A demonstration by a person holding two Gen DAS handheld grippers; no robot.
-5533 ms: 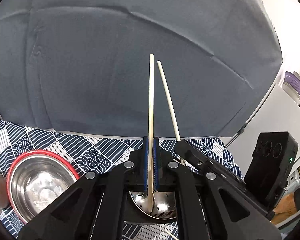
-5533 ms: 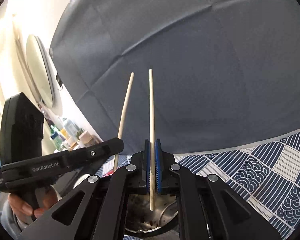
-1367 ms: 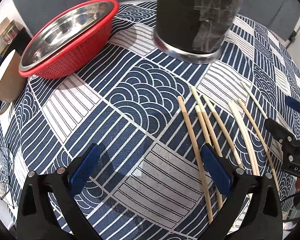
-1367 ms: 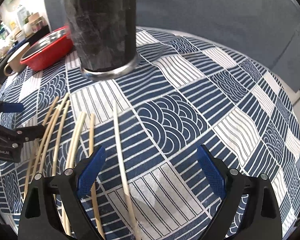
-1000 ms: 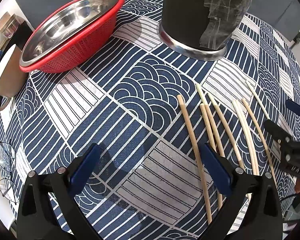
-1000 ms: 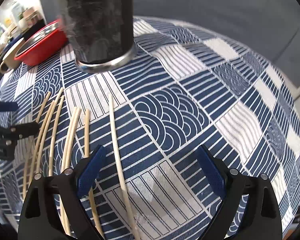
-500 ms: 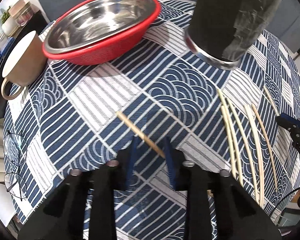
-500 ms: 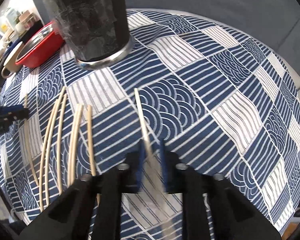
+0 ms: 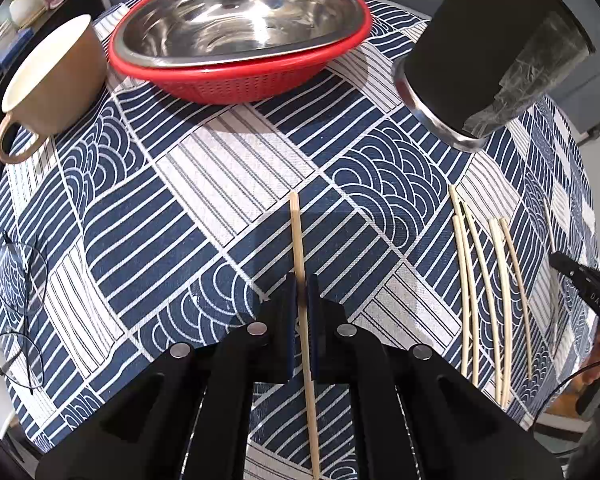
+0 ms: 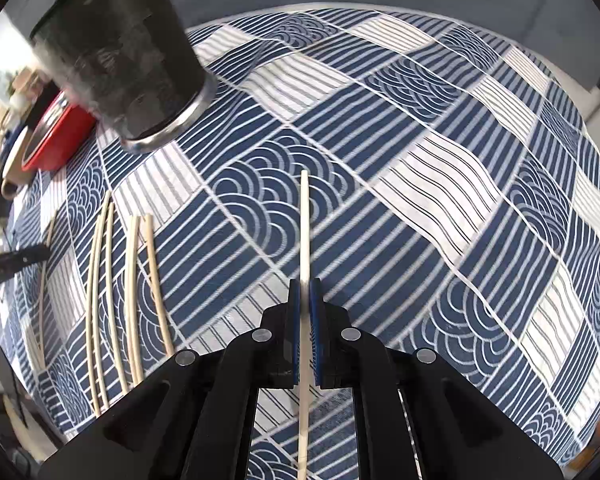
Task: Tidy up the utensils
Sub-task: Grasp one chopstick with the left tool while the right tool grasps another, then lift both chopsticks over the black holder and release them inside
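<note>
A second ago both grippers hung wide open over the loose chopsticks; now each has shut on one. The left gripper [image 9: 302, 294] pinches a tan chopstick [image 9: 298, 240] between its blue pads, and the right gripper [image 10: 305, 300] clamps a paler chopstick [image 10: 305, 232] the same way. Five chopsticks [image 9: 484, 280] are left in a row on the patterned tablecloth [image 9: 204, 184], between the two grippers. The black cup [image 9: 484, 48] stands beyond them, the red colander [image 9: 236, 80] and mug [image 9: 56, 76] farther left, glasses [image 9: 16, 312] at the cloth's edge; bare cloth spreads right of the paler chopstick.
</note>
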